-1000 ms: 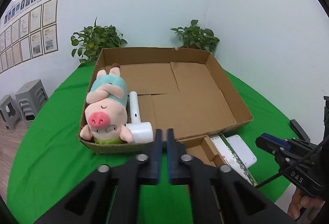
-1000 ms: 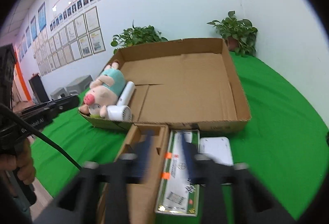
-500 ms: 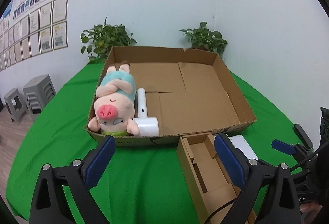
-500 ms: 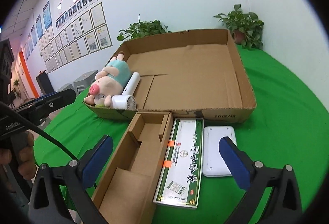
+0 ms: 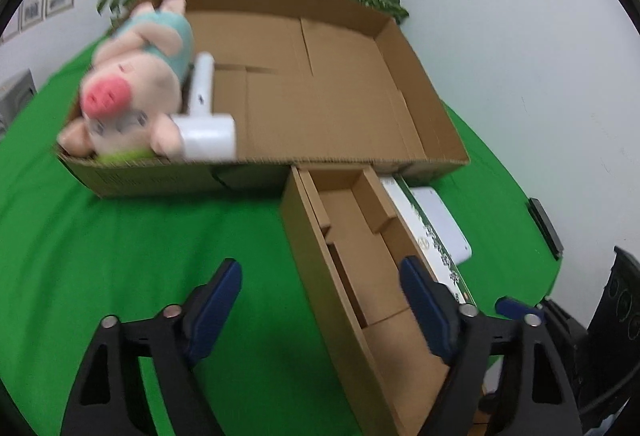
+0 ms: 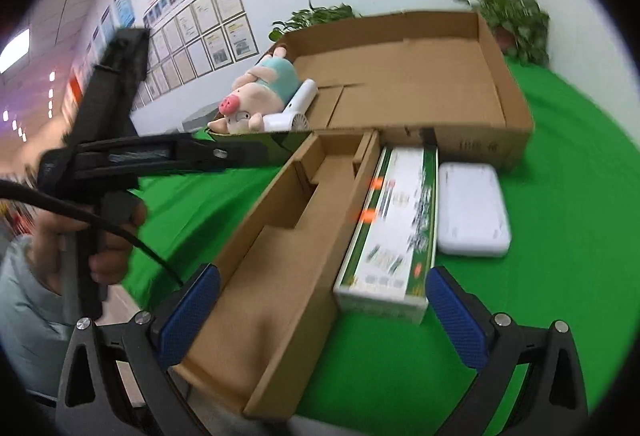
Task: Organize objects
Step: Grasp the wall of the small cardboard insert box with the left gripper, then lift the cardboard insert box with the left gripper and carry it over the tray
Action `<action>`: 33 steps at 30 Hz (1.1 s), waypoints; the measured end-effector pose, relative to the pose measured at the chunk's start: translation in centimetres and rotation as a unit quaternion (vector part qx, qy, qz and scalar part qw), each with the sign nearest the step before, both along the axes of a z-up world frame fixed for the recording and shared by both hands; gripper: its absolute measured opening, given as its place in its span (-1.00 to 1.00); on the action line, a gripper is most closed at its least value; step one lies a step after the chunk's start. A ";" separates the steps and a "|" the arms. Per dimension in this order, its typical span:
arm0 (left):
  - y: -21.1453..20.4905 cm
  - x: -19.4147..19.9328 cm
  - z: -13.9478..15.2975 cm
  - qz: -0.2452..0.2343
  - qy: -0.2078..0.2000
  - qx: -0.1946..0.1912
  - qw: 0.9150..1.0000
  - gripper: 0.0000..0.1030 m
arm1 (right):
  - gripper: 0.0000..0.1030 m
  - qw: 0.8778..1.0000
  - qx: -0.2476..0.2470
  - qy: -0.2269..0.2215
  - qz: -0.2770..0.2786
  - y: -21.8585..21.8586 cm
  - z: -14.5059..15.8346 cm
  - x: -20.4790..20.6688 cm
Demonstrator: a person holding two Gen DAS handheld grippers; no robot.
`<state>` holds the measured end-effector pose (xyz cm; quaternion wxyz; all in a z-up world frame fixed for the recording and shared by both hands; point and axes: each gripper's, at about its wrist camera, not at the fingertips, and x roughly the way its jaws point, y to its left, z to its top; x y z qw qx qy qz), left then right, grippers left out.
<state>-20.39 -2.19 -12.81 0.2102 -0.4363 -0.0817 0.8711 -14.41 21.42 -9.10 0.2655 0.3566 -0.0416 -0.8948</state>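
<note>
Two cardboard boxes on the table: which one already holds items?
The large shallow cardboard box at the back: it holds the pig plush and a white hair dryer. The narrow partitioned box in front holds nothing.

A table covered in bright green cloth (image 5: 140, 236) (image 6: 560, 140) carries everything here. At its far side sits a large shallow cardboard box (image 5: 420, 108) (image 6: 512, 104). Just in front of that box, with one short end against its near wall, lies a long narrow cardboard tray (image 5: 304, 236) (image 6: 256, 216) with cardboard dividers inside. Right beside the tray, touching its long side, lies a flat green-and-white carton (image 5: 436, 240) (image 6: 392, 220). Next to the carton rests a white rectangular pad (image 5: 444, 220) (image 6: 472, 212), close to the big box's front wall. A dark flat bar (image 5: 544, 224) lies near the table's right edge.
</note>
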 end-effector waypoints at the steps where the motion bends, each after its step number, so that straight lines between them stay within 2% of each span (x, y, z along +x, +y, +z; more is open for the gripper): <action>1: 0.2 -0.4 -0.6 -0.005 -0.011 0.006 1.000 0.31 | 0.74 1.000 0.014 -0.001 0.001 -0.4 -0.3 0.1; 3: 0.6 -0.9 -1.9 -0.014 -0.033 0.018 0.999 0.14 | 0.24 0.999 0.039 -0.007 0.002 -1.1 -0.7 0.0; 5: 1.0 -1.2 -2.8 -0.020 -0.048 0.023 0.998 -0.04 | 0.05 0.999 0.047 -0.024 0.004 -1.6 -1.5 -0.2; 7: 1.5 -1.2 -3.6 -0.027 -0.055 0.017 0.998 -0.44 | -0.14 0.999 0.045 -0.029 0.006 -1.9 -1.9 -0.2; 9: 1.8 -1.0 -4.0 -0.031 -0.054 0.017 0.998 -0.48 | -0.48 0.998 0.051 -0.021 0.010 -2.4 -1.7 0.0; 11: 1.9 -0.8 -4.0 -0.024 -0.051 0.012 0.998 -0.52 | -0.49 0.998 0.067 -0.010 0.010 -3.1 -1.5 0.2; 16: 1.1 0.1 -3.7 0.005 -0.052 -0.012 0.999 -0.62 | -0.54 0.997 0.068 -0.014 0.035 -4.5 -1.5 0.7; 21: -1.2 1.9 -3.5 0.035 -0.059 -0.019 0.997 -0.63 | -0.52 0.996 0.060 -0.022 0.062 -6.1 -1.7 1.1; 26: -2.0 3.0 -3.5 0.038 -0.061 -0.010 0.997 -0.70 | -0.47 0.995 0.083 -0.007 0.053 -7.9 -1.4 -0.3; 33: -2.9 3.6 -3.1 0.058 -0.060 -0.017 0.996 -0.70 | -0.54 0.995 0.082 -0.031 0.037 -8.8 -1.6 -1.7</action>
